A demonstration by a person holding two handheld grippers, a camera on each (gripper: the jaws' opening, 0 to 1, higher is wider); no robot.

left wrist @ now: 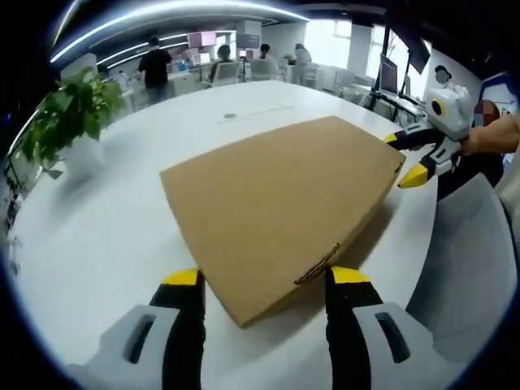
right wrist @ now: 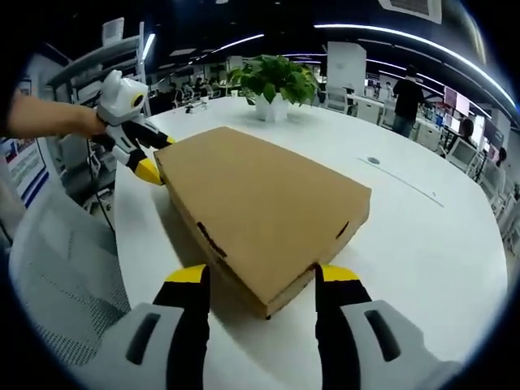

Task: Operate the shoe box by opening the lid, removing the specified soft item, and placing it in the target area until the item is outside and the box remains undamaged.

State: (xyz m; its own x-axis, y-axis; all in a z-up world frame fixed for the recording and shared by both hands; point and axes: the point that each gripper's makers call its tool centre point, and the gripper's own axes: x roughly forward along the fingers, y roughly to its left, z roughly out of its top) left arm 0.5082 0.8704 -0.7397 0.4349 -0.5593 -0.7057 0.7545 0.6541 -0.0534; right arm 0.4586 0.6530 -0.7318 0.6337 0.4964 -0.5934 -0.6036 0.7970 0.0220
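Progress: nothing done, lid closed, soft item unseen, opening, removal and placing all remain | left claw [left wrist: 266,280]: spread, straddling box corner, bottom centre | box [left wrist: 280,207]: flat brown cardboard, undamaged, frame centre on white surface [left wrist: 106,236] | right claw [right wrist: 256,276]: spread, straddling the opposite corner, bottom centre

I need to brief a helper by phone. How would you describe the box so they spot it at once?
On the big white table, near the edge by the grey chair, lies a flat brown cardboard box, lid closed. The potted plant is the other sizeable item on the table, and a yellow-tipped gripper sits at each end of the box.
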